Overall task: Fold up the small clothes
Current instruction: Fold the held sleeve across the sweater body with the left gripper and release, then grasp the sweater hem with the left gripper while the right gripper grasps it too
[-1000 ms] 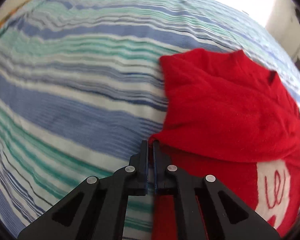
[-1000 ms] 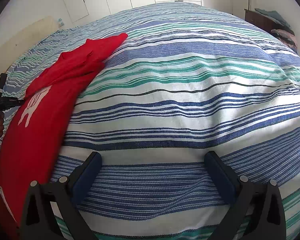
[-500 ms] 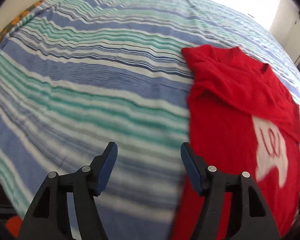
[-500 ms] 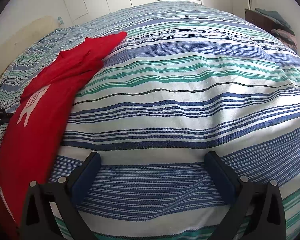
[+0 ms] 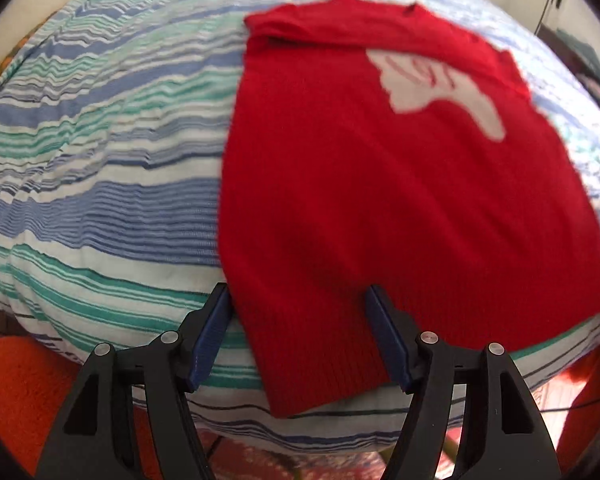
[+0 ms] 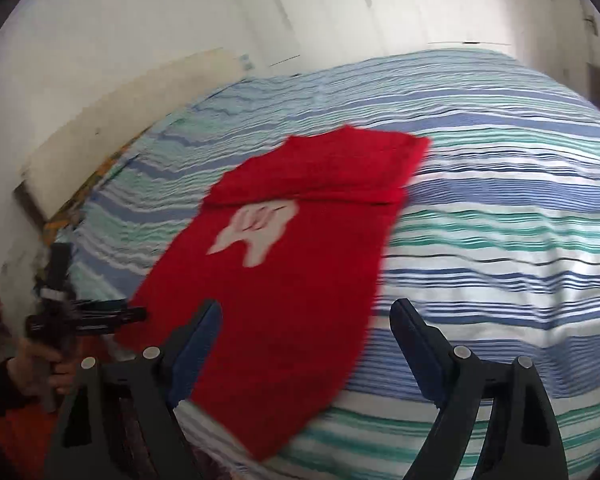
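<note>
A small red knit sweater (image 5: 380,184) with a white motif lies flat on the striped bed, its top part folded over and its hem hanging at the near bed edge. It also shows in the right wrist view (image 6: 284,264). My left gripper (image 5: 300,332) is open, its fingers astride the hem's left corner, holding nothing. My right gripper (image 6: 304,344) is open and empty above the hem's right part. The left gripper also appears in the right wrist view (image 6: 84,316), held in a hand at the hem's far corner.
The bed cover (image 5: 100,168) has blue, green and white stripes and drops off at the near edge. An orange rug (image 5: 16,392) lies on the floor below. White wardrobe doors (image 6: 340,12) and a leaning board (image 6: 132,108) stand behind the bed.
My left gripper let go of the folded sleeve, opened and drew back to the hem. My right gripper swung left from bare bed cover to the sweater's hem.
</note>
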